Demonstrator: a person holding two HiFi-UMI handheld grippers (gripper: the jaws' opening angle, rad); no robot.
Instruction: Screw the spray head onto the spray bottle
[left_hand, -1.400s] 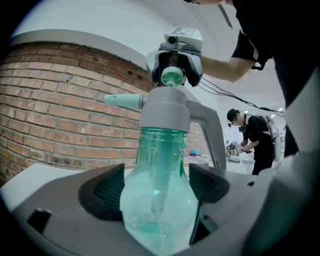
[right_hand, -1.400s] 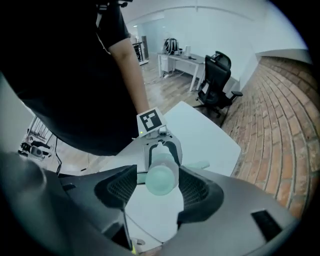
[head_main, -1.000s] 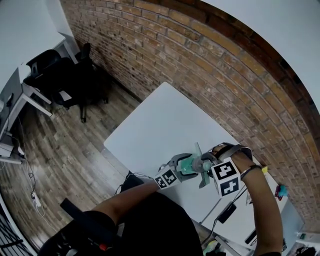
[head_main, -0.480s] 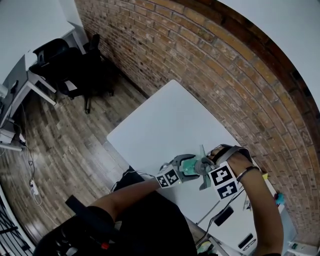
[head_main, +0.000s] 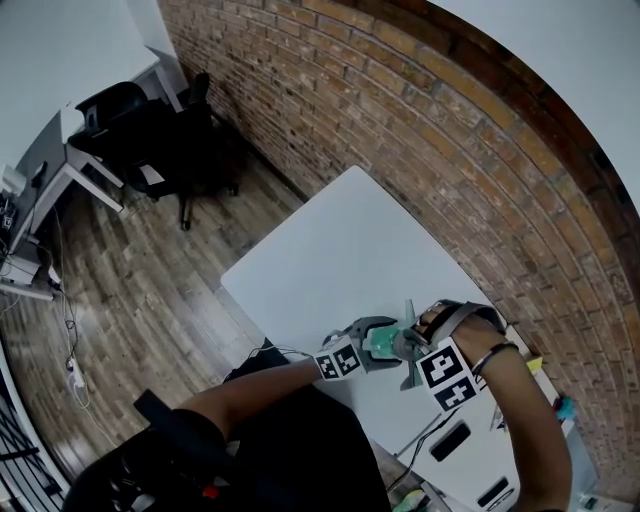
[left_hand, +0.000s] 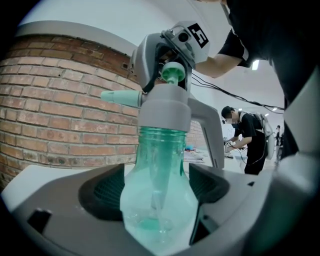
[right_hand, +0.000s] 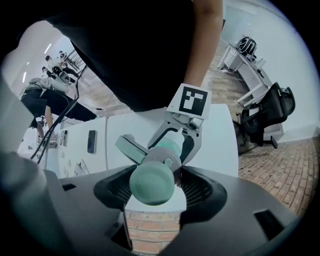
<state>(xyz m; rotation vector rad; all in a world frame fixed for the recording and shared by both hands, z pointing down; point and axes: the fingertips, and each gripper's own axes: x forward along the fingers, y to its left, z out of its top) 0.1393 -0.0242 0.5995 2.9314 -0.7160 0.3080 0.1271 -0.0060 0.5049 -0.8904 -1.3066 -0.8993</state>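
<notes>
A translucent green spray bottle (left_hand: 159, 155) stands upright between the pads of my left gripper (left_hand: 156, 190), which is shut on its body. The grey and green spray head (left_hand: 167, 112) sits on the bottle's neck, its nozzle pointing left. My right gripper (left_hand: 170, 55) comes down from above and is shut on the top of the spray head (right_hand: 152, 182). In the right gripper view the left gripper (right_hand: 177, 132) shows below, round the bottle (right_hand: 170, 147). In the head view both grippers meet over the near edge of the white table (head_main: 340, 250), left gripper (head_main: 372, 340) and right gripper (head_main: 410, 347).
A brick wall (head_main: 420, 130) runs along the table's far side. A black office chair (head_main: 170, 150) and a desk (head_main: 60, 170) stand on the wooden floor to the left. A dark phone (right_hand: 92, 141) and small items lie on the table. Another person (left_hand: 247, 137) stands in the background.
The right gripper has rolled a little about the spray head's axis, with the head in its jaws. The left gripper and the bottle have kept still.
</notes>
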